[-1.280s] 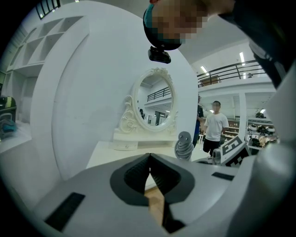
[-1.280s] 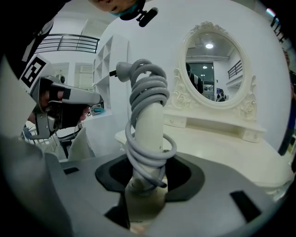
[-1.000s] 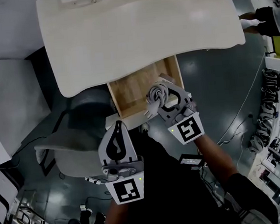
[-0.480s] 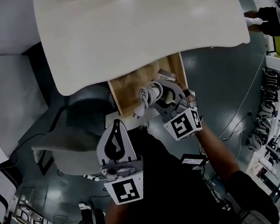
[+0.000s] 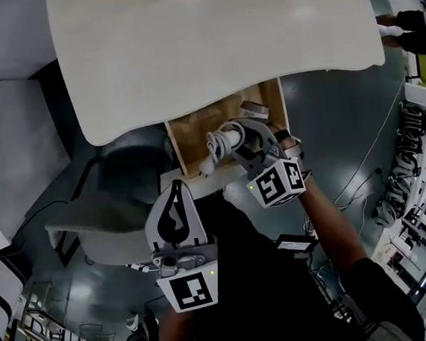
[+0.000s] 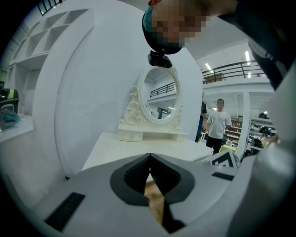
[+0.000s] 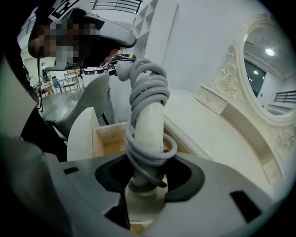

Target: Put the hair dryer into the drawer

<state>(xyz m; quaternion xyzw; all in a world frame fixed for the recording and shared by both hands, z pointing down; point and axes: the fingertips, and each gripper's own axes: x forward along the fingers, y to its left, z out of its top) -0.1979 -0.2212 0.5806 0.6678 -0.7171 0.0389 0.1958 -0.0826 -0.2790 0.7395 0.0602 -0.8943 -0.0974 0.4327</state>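
Note:
A white hair dryer [image 5: 224, 142] with its grey cord coiled round it is held in my right gripper [image 5: 242, 142], which is shut on it. It hangs tilted down over the front of the open wooden drawer [image 5: 192, 135] under the white dressing table [image 5: 208, 46]. In the right gripper view the jaws close on the dryer [image 7: 148, 115] below the cord coil, with the drawer [image 7: 107, 139] behind it and my right gripper [image 7: 145, 178] at the bottom. My left gripper [image 5: 176, 188] is shut and empty, nearer me and left of the drawer; its tips [image 6: 149, 159] meet.
An ornate white mirror [image 6: 159, 99] stands on the table top. A grey chair [image 5: 106, 229] sits left of the drawer. A person [image 6: 217, 125] stands in the background. Racks and cables line the right side [image 5: 423, 176].
My right gripper has sunk toward the drawer with the hair dryer and rolled, so the dryer now points left. The left gripper has hardly moved.

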